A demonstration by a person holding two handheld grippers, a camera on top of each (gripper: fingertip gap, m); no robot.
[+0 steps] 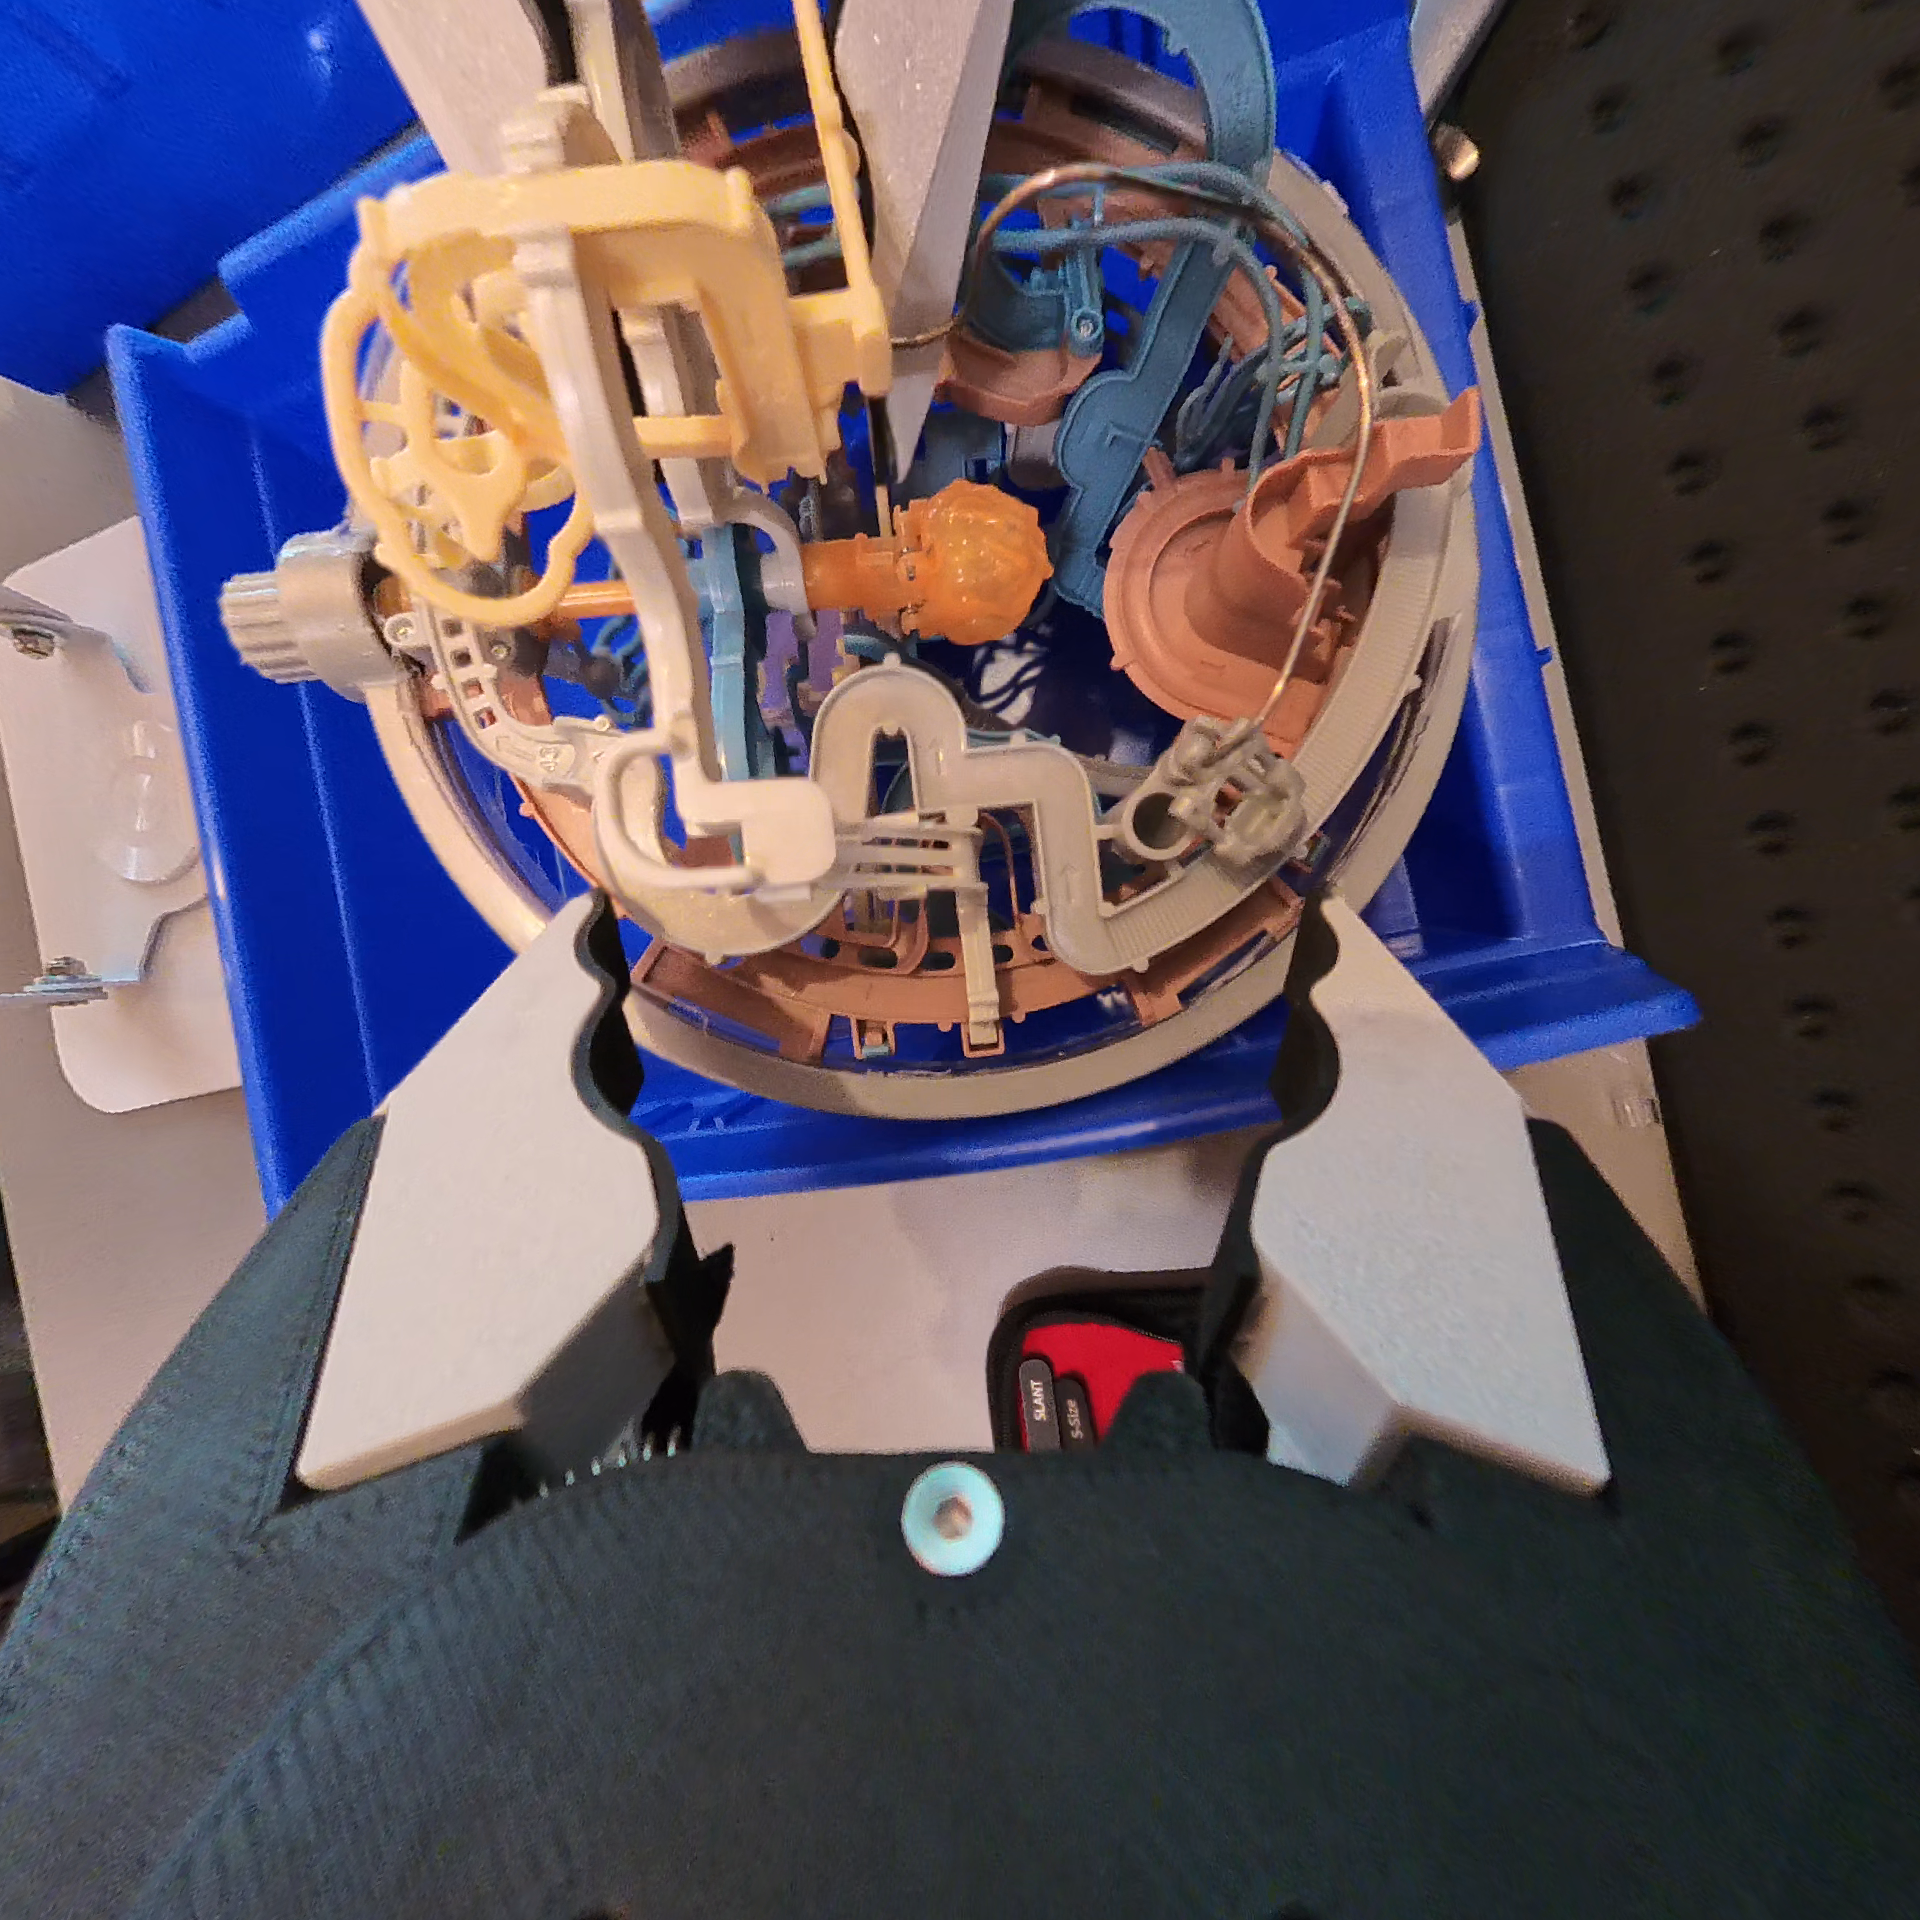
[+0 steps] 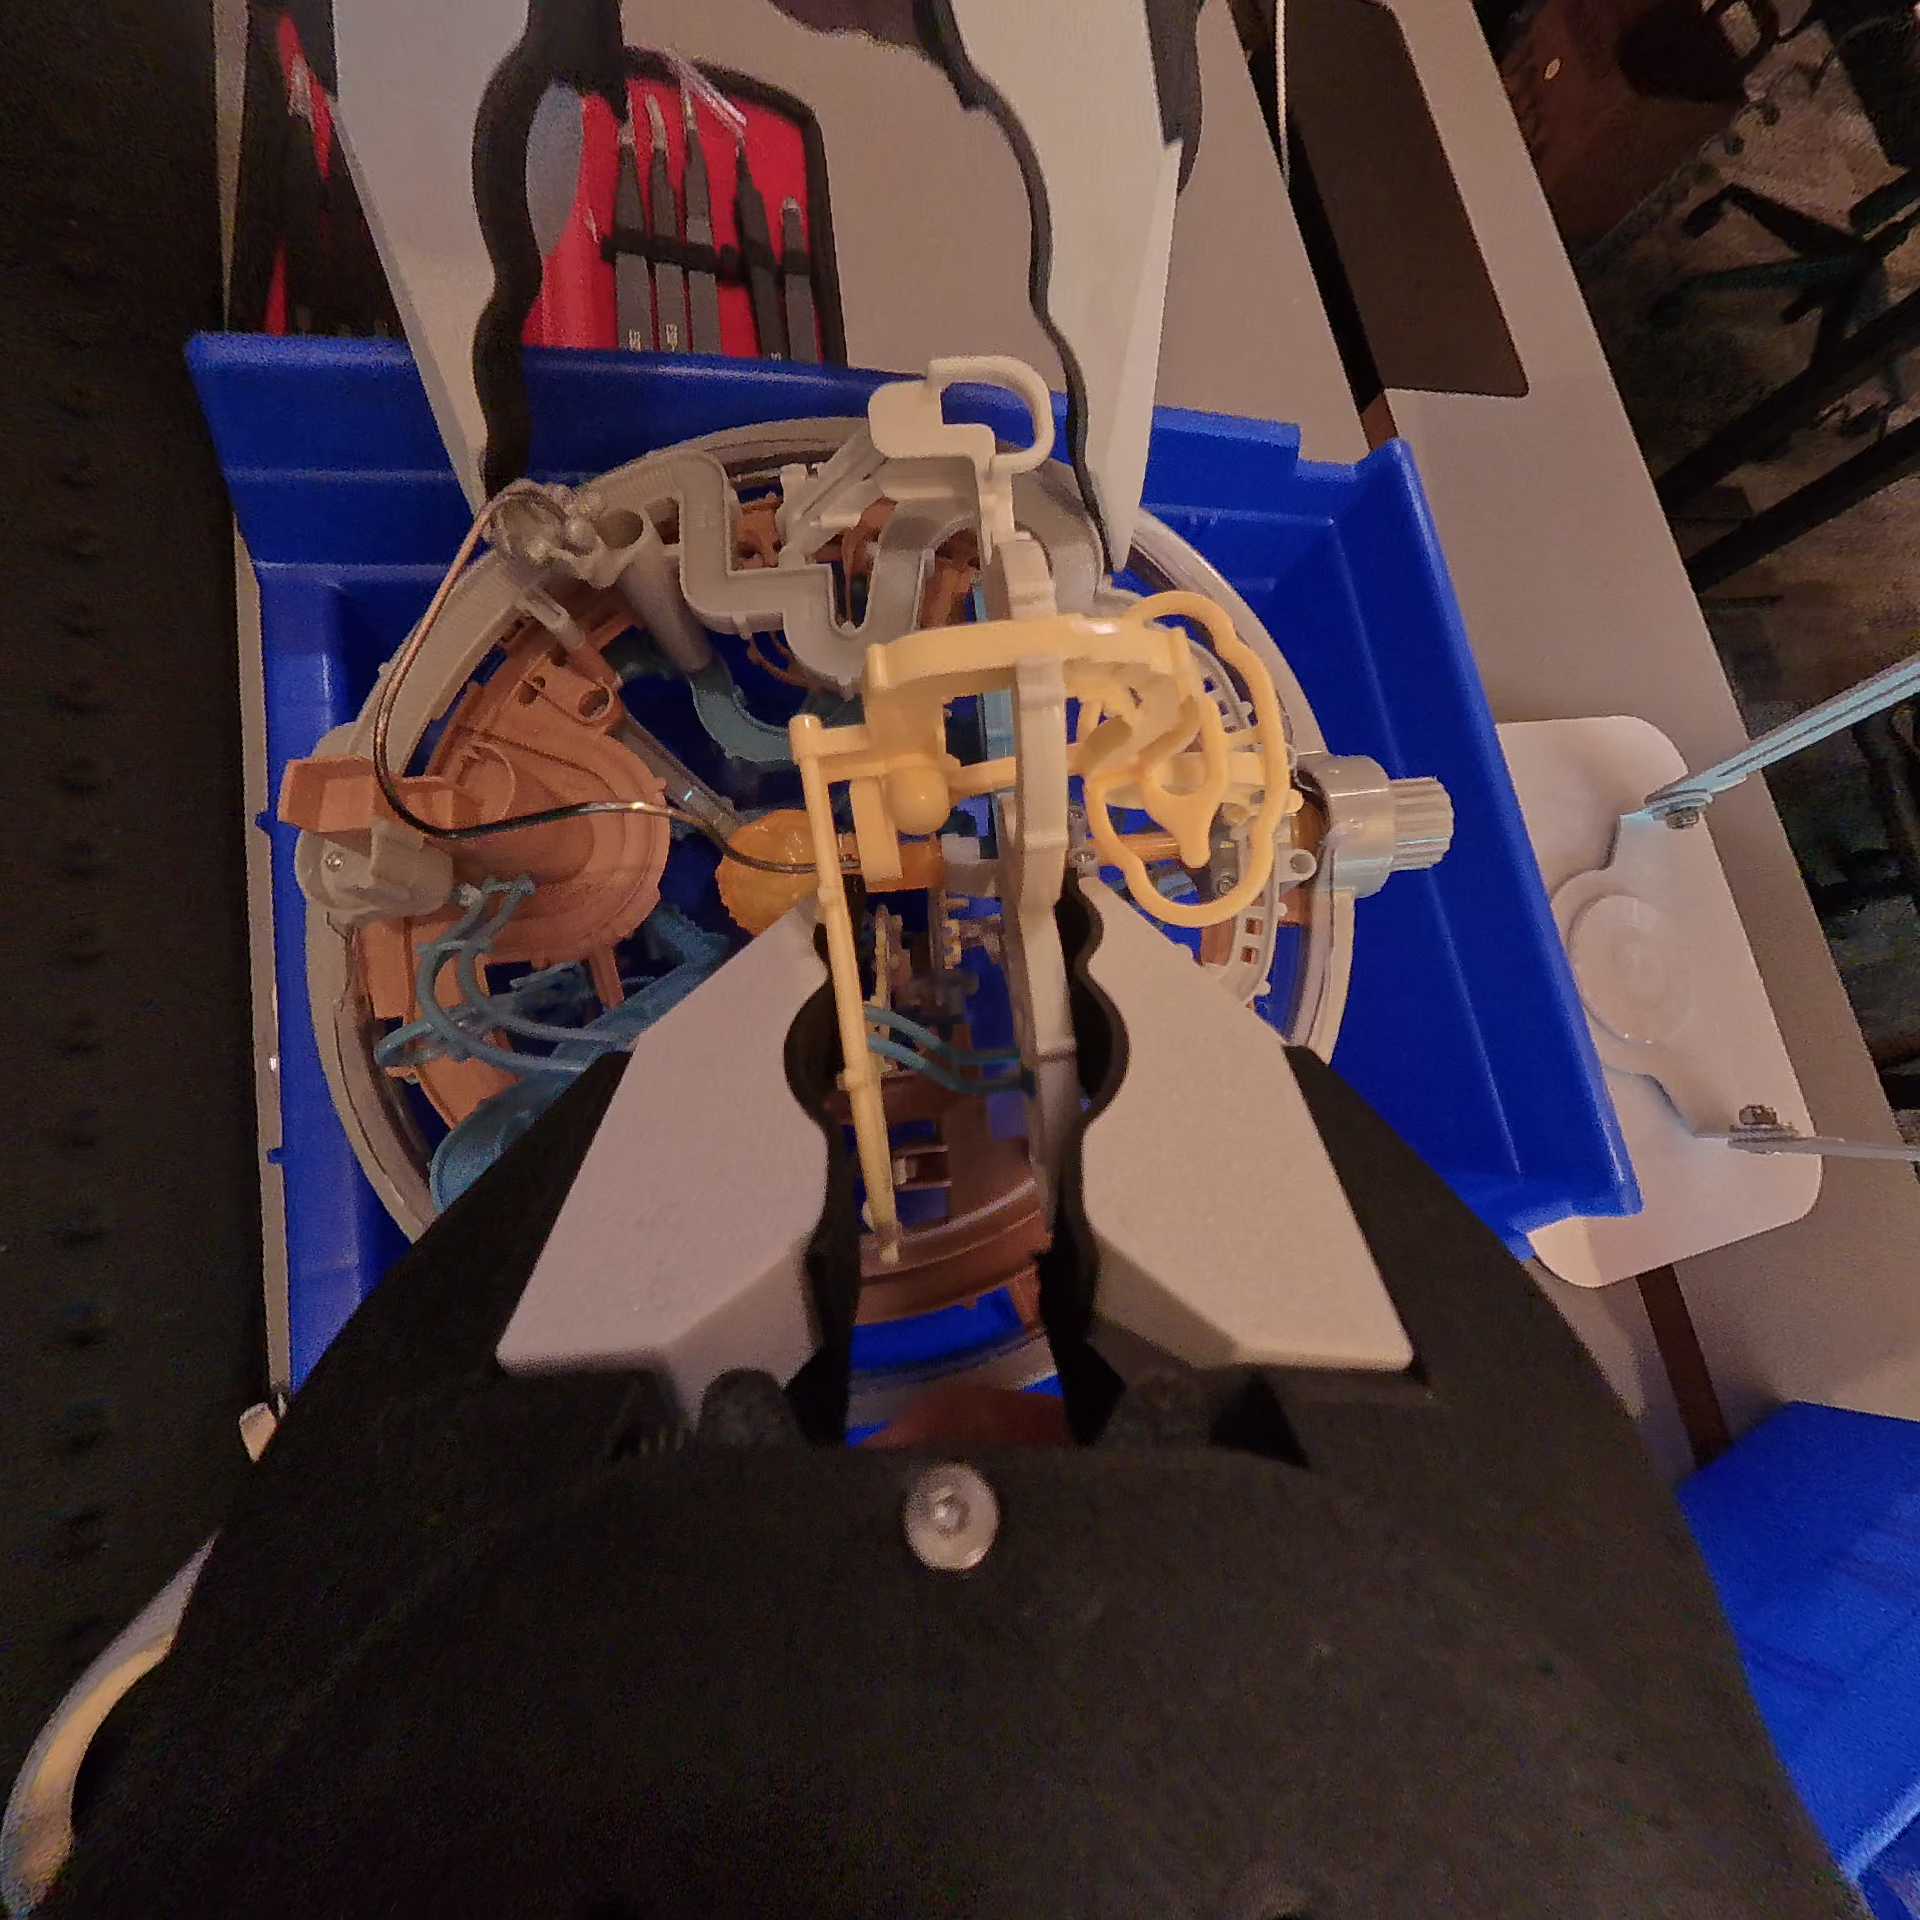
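Note:
An opened maze ball (image 1: 935, 1091) with grey, brown, teal and cream tracks and an orange knobbed core (image 1: 977, 566) sits in a blue bin (image 1: 312, 935). My left gripper (image 1: 961, 914) is open, with its tips on either side of the ball's near rim. Its fingers (image 2: 1122, 312) show at the top of the right wrist view. My right gripper (image 2: 940, 914) is closed from the far side on the cream and grey track piece (image 2: 1039, 727), which stands above the ball (image 2: 343, 1091). A cream strut and a grey rib sit between its pads. Its fingers (image 1: 935, 187) show at the top of the left wrist view.
A red case of black tweezers (image 2: 675, 208) lies on the white table beyond the bin (image 2: 1455, 935), under my left gripper (image 1: 1091, 1382). A white plate with metal brackets (image 2: 1662, 987) lies beside the bin. A second blue bin (image 2: 1808, 1610) and a black perforated mat (image 1: 1714, 520) flank the area. My hands' fingertips stand some 8 cm from each other.

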